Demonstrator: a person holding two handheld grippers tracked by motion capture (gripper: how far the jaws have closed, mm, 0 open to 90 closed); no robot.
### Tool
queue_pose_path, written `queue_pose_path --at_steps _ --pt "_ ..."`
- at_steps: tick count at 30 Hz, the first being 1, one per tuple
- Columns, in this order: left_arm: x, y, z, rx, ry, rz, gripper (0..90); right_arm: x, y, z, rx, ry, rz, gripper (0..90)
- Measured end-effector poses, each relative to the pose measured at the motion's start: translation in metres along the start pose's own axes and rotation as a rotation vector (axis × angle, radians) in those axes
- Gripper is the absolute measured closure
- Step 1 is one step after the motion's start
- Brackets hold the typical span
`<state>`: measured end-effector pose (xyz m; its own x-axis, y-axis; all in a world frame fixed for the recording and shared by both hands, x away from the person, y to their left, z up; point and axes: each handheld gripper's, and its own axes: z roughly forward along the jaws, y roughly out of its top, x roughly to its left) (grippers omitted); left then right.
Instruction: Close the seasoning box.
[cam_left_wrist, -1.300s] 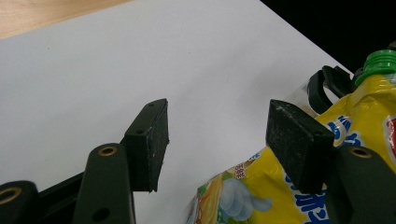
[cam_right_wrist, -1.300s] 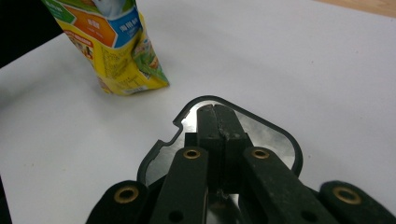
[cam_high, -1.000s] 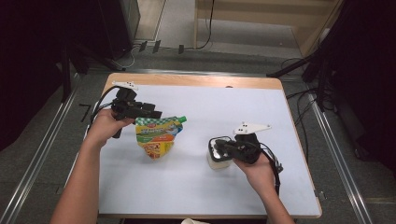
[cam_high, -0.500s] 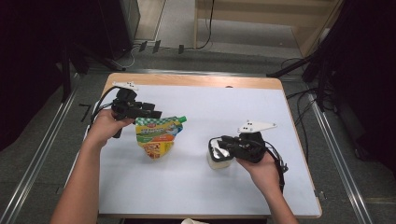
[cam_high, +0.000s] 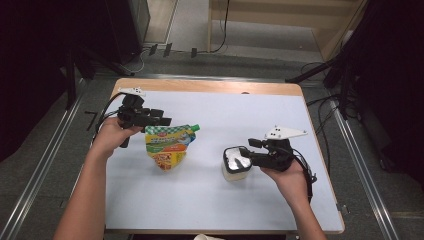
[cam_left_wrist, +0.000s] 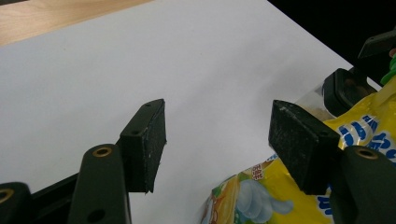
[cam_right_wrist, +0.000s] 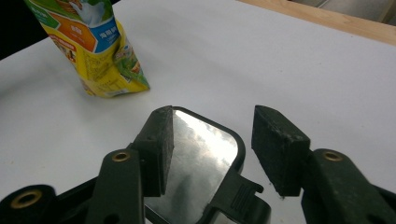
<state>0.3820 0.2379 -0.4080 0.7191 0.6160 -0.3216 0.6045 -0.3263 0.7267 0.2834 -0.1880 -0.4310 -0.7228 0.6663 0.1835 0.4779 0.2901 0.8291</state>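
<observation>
You are holding the left gripper near the tabletop's left edge, toward the far left corner, with its jaws spread apart and nothing between them. In the left gripper view the gripper is showing bare white surface in the gap, while the yellow pouch is lying just under and beside one jaw; whether that jaw is touching it, I cannot tell. The pouch is lying flat just right of that gripper, its green cap pointing toward the far right, and it is sitting well inside the left edge.

Between the pouch and the container a strip of bare tabletop is lying open. Your right gripper is reaching over the container's black-rimmed lid, right of the middle of the tabletop. In the right gripper view the gripper's jaws are standing released, one resting at the lid's edge and the other held apart over white surface, so they are not clamping it.

The wide far half of the tabletop is lying open, and the near edge and near right corner are giving you room too.
</observation>
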Motion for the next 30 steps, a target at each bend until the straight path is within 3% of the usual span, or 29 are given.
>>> queue_pose_path --at_steps 4,9,21,24,30 --pt "0.0 0.0 0.001 0.001 0.002 -0.004 37.5 -0.005 -0.002 -0.002 0.0 -0.011 -0.02 46.0" --pt "0.001 -0.001 0.002 -0.007 0.028 0.01 33.7 -0.014 -0.005 -0.005 0.008 -0.026 0.008 42.5" --pt "0.008 -0.003 0.001 -0.005 0.012 -0.017 32.7 -0.038 -0.018 -0.013 -0.03 -0.102 0.067 35.2" --pt "0.009 -0.004 0.002 0.009 0.01 0.009 32.5 -0.044 -0.021 -0.016 -0.039 -0.112 0.073 32.3" --pt "0.01 -0.005 0.003 0.01 0.009 0.004 32.3 -0.057 -0.031 -0.019 -0.042 -0.166 0.083 28.5"
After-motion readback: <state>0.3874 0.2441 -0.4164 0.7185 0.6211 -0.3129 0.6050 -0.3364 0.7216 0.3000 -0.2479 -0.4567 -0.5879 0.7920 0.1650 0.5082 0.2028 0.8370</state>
